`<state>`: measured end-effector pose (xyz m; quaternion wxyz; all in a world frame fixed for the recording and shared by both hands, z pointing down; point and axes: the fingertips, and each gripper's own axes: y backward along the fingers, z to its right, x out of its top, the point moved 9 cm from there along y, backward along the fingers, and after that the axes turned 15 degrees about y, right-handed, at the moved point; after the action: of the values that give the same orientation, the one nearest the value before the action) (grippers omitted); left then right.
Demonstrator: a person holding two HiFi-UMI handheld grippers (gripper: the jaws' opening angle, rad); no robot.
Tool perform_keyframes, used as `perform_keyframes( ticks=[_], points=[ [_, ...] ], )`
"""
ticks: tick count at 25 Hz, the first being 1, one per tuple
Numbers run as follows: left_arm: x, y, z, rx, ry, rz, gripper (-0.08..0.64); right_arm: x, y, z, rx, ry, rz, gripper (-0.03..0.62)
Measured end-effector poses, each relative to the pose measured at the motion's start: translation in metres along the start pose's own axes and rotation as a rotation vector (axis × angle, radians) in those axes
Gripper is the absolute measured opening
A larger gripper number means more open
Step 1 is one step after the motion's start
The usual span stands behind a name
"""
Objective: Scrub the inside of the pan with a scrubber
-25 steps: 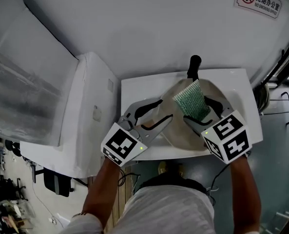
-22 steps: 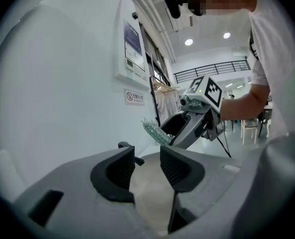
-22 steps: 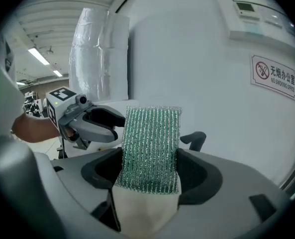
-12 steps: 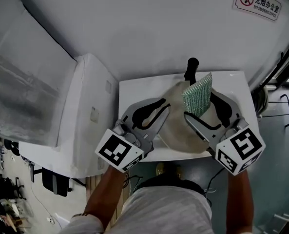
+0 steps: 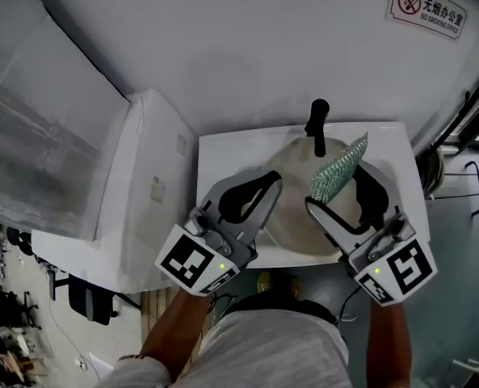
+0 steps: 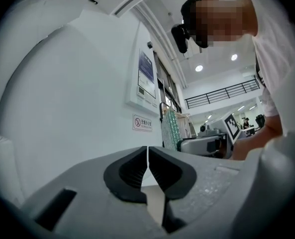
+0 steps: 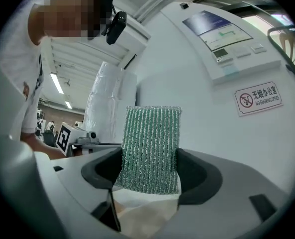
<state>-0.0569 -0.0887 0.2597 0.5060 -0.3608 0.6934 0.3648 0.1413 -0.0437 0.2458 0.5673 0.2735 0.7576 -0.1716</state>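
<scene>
- A tall white plastic-wrapped cabinet (image 5: 146,176) stands at the far left, against the white tabletop (image 5: 219,148). It is clear of the work.
- The left gripper (image 5: 270,183) hangs over the pan's left rim. Its jaws are closing right up, and in its own view (image 6: 147,156) the dark pads meet with nothing seen between them.
- The round beige-lined pan (image 5: 292,212) sits in the middle of the tabletop, its black handle (image 5: 317,124) pointing toward the wall. Its inside shows no foam or dirt that I can make out.
- The green woven scrubber pad (image 5: 340,168) is over the pan's right side, pinched at its lower end by the right gripper (image 5: 340,187). It stands up out of the jaws (image 7: 149,143) and appears lifted clear of the lining.
- Scrubbing looks not yet begun; lowering the pad and rubbing the inside remain.
- The handle is just beside the pad and may hinder strokes there.
- A red-and-white no-smoking sign (image 5: 429,2) is on the wall, and dark cables (image 5: 465,136) run at the far right, well apart.
</scene>
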Motion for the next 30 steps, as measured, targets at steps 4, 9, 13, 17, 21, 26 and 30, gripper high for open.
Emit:
perform_keyframes(
  ticks=[4,9,13,17,21,26,30],
  points=[
    [0.0,0.003,0.008,0.002,0.002,0.009,0.02,-0.001,0.003,-0.006,0.0,-0.008,0.063,0.339],
    [0.0,0.006,0.015,0.005,-0.002,-0.004,0.017,0.0,0.006,-0.012,-0.004,-0.016,0.11,0.339],
    [0.001,0.01,0.017,0.001,-0.011,0.013,0.015,0.0,0.007,-0.014,-0.016,-0.011,0.126,0.339],
    [0.0,0.013,0.017,0.003,-0.005,0.0,0.015,-0.003,0.006,-0.017,-0.027,-0.004,0.122,0.339],
    [0.0,0.015,0.016,0.002,-0.004,0.0,0.015,-0.002,0.005,-0.02,-0.037,0.015,0.113,0.339],
    [0.0,0.015,0.016,-0.003,-0.002,0.003,0.015,-0.003,0.004,-0.021,-0.043,0.029,0.105,0.339],
    [0.0,0.015,0.016,-0.007,-0.002,0.003,0.015,-0.002,0.004,-0.022,-0.045,0.042,0.098,0.339]
  ],
)
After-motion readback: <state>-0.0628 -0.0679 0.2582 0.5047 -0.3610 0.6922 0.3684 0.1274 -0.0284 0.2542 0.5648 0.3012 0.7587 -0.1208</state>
